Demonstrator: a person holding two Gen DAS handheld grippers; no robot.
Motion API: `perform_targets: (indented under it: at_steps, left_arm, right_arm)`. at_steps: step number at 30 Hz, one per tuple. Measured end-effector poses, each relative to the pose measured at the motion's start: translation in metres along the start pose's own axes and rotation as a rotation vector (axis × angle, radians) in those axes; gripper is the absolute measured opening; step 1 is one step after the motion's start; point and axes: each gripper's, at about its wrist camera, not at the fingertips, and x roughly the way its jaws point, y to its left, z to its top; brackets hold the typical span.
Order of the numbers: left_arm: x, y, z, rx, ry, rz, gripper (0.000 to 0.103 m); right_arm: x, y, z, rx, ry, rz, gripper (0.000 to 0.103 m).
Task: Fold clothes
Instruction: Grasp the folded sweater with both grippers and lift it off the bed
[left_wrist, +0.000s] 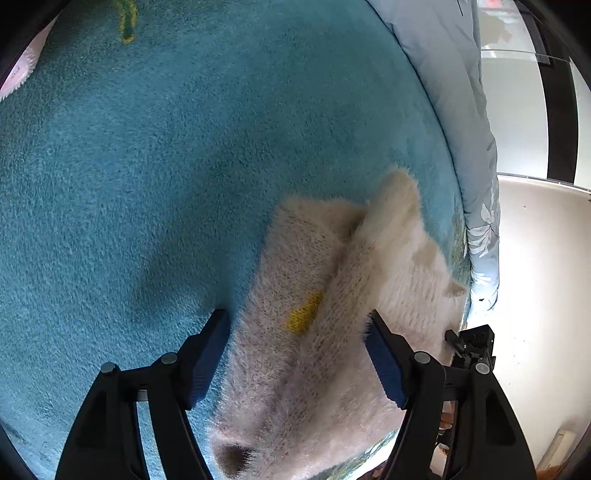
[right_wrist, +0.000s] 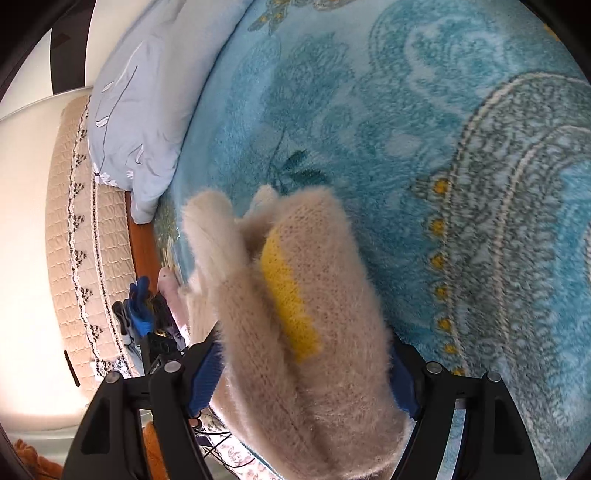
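A fuzzy cream sweater (left_wrist: 314, 369) with a yellow patch (left_wrist: 303, 317) lies bunched on a teal fleece blanket (left_wrist: 147, 166) near the bed's edge. My left gripper (left_wrist: 297, 325) is open just above it; the sweater's near part lies between the two blue pads, and the right pad (left_wrist: 384, 365) brushes the fuzz. In the right wrist view the same sweater (right_wrist: 332, 369) is a thick folded roll showing its yellow patch (right_wrist: 288, 295). My right gripper (right_wrist: 304, 373) stands wide open astride that roll, fingertips partly buried in the fuzz.
A pale blue leaf-print pillow (left_wrist: 454, 92) (right_wrist: 140, 110) lies along the bed's edge. Beyond it are a wooden bed rail (right_wrist: 138, 236), a cream quilted mat (right_wrist: 70, 221) and white floor (left_wrist: 535, 277). A blue and black object (right_wrist: 138, 310) sits past the edge.
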Motion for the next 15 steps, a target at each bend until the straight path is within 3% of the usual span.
perform_targets:
  at_steps: [5, 8, 10, 15]
  left_arm:
    - [0.009, -0.012, -0.003, -0.013, 0.013, -0.094, 0.073]
    - [0.017, -0.018, -0.005, -0.004, 0.018, -0.090, 0.073]
    - [0.018, -0.015, -0.004, -0.052, 0.012, -0.116, 0.071]
    - [0.018, -0.023, -0.013, -0.083, -0.021, -0.090, 0.054]
  right_arm:
    - [0.005, -0.002, -0.009, -0.007, 0.027, 0.038, 0.076]
    - [0.002, -0.009, -0.009, 0.020, 0.010, 0.043, 0.073]
    - [0.002, -0.013, -0.008, 0.048, -0.008, 0.048, 0.071]
    - [-0.001, -0.010, -0.011, 0.082, -0.043, 0.011, 0.064]
